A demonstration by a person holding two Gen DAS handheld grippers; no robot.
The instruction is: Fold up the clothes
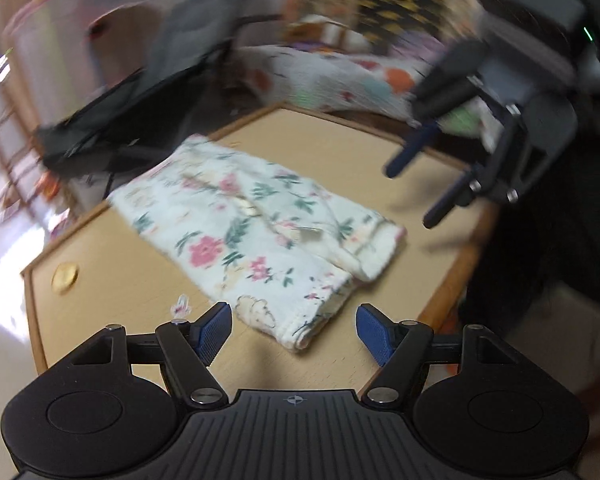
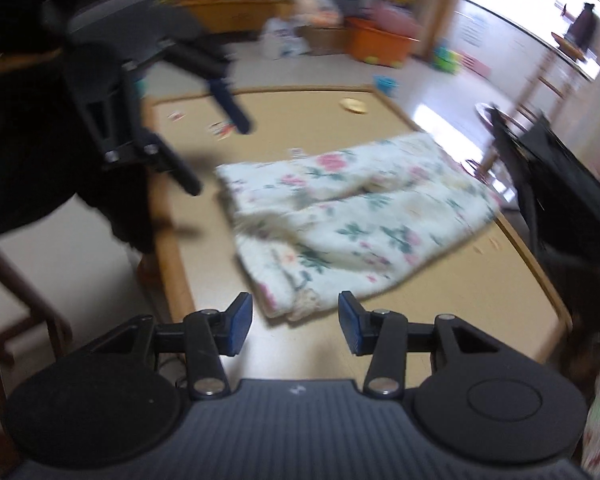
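Observation:
A folded white garment with a pink and green flower print lies flat on the tan table. My left gripper hangs open just above the garment's near corner, its blue pads apart and pressing on nothing. My right gripper is open too, over the garment's other end, and its pads also touch nothing. Each gripper shows in the other's view, blurred: the right one above the table's far right, the left one at the upper left.
A round gold disc and small paper scraps lie on the table. A black chair stands beside the table. Flowered bedding lies beyond it. An orange bin sits on the floor.

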